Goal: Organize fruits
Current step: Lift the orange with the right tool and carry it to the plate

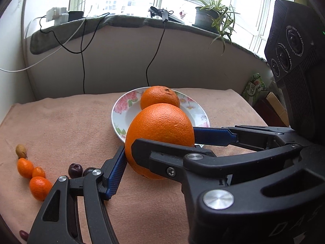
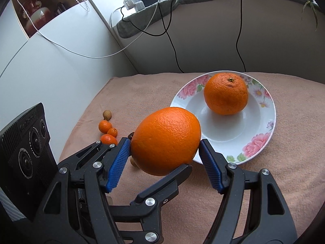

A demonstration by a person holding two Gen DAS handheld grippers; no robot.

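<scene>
The left tongs and the right tongs are nearest. Both are clamped on the same big orange. Blue pads press its sides, and one black finger of the left tongs reaches under it. The big orange sits just at the near rim of the plate. I cannot tell if it touches the cloth.

White letters run along the bottom of the left wrist view, on the tongs. They look like "DAS", but they are cut off.

Three little oranges lie in a row near the left edge of the table. A brown nut lies just behind them. Two dark cherries lie beside the left tongs.

The plate is white with pink flowers on its rim. It stands in the middle of the table, toward the back edge. Another orange sits in it with its stem end up.

A black camera block on the right tongs has three round lenses. Tiny words ring the lenses, and I can make out "STEREO" and "WIDE ANGLE".

A green packet stands past the right edge of the table. Its writing is too small to read.

Far back, black cords hang from the window sill. A potted plant and white chargers sit on the sill.
</scene>
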